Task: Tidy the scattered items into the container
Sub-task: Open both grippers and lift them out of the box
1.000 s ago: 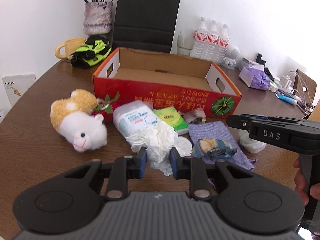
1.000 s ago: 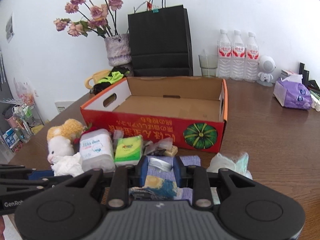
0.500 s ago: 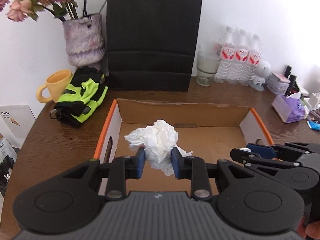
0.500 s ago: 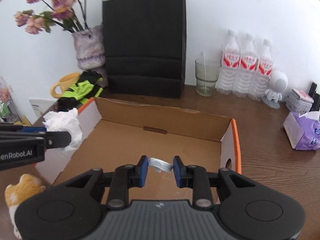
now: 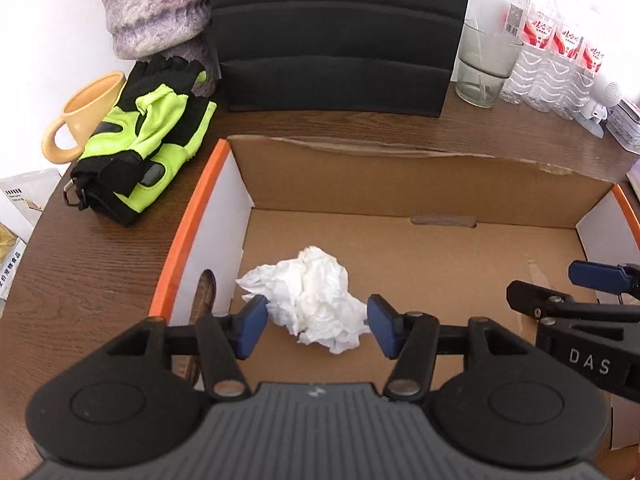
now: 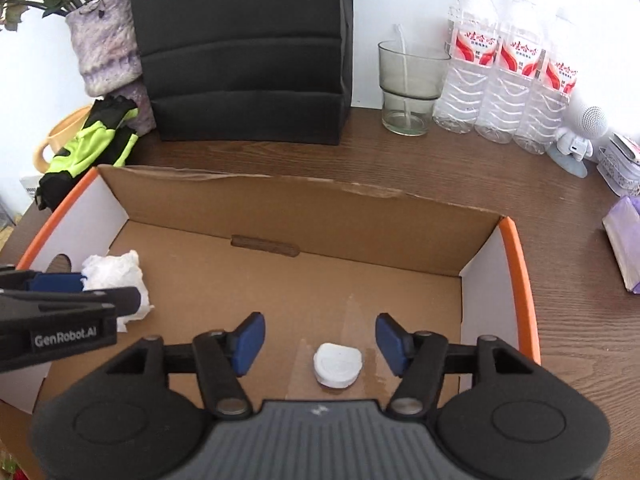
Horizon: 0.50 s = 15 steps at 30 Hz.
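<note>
The open cardboard box (image 5: 420,184) with orange rims (image 6: 304,208) fills both views. A crumpled white tissue (image 5: 312,300) lies on the box floor near its left wall, also seen in the right wrist view (image 6: 116,276). My left gripper (image 5: 318,330) is open above it, jaws apart on either side. A small round white lid-like item (image 6: 338,364) lies on the box floor. My right gripper (image 6: 318,338) is open above it and also shows in the left wrist view (image 5: 576,292).
Behind the box stand a black paper bag (image 5: 336,32), a glass (image 6: 408,88), three water bottles (image 6: 508,76) and a fuzzy vase (image 6: 108,48). Green-black gloves (image 5: 144,140) and a yellow mug (image 5: 84,116) lie left. A purple tissue pack (image 6: 624,248) lies right.
Both grippers moved from the scattered pile to over the box and lower into it. Both opened: the tissue and the small white item dropped onto the box floor.
</note>
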### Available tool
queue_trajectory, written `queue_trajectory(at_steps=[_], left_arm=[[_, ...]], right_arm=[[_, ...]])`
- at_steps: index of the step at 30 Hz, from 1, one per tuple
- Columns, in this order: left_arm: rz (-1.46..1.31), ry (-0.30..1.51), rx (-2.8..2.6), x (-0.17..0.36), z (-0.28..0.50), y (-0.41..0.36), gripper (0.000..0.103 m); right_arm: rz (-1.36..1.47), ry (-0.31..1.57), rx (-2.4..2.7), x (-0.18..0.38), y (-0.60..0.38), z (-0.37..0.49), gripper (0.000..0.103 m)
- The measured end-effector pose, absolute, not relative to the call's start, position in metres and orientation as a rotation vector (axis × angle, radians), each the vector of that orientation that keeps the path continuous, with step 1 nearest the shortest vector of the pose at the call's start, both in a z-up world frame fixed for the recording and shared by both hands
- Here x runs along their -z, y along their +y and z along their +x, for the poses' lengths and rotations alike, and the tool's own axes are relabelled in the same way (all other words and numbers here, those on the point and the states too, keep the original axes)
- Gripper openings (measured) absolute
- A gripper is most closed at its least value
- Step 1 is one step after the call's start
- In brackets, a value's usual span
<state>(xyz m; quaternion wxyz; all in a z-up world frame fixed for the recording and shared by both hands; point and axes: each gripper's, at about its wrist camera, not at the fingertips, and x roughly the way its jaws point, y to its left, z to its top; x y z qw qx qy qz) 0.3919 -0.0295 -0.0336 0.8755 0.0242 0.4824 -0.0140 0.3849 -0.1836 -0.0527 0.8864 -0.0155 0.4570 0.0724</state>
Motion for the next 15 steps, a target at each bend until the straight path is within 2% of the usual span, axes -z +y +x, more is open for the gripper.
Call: queue_trajectory(at_steps=[3,7,15], left_arm=[[0.039,1.047,0.032,0.04,0.385,-0.03,0.06],[0.079,1.028,0.021,0.047,0.37,-0.036,0.06],[0.028,0.994,0.037,0.036,0.356,-0.031,0.066]], right_arm=[[-0.015,0.963,-0.166,0.054,-0.187,0.385,0.064],[0.008,0.951,-0.201,0.053,-0.193,0.383,0.064],[0.012,0.905,-0.229,0.044,-0.196,0.371,0.064]])
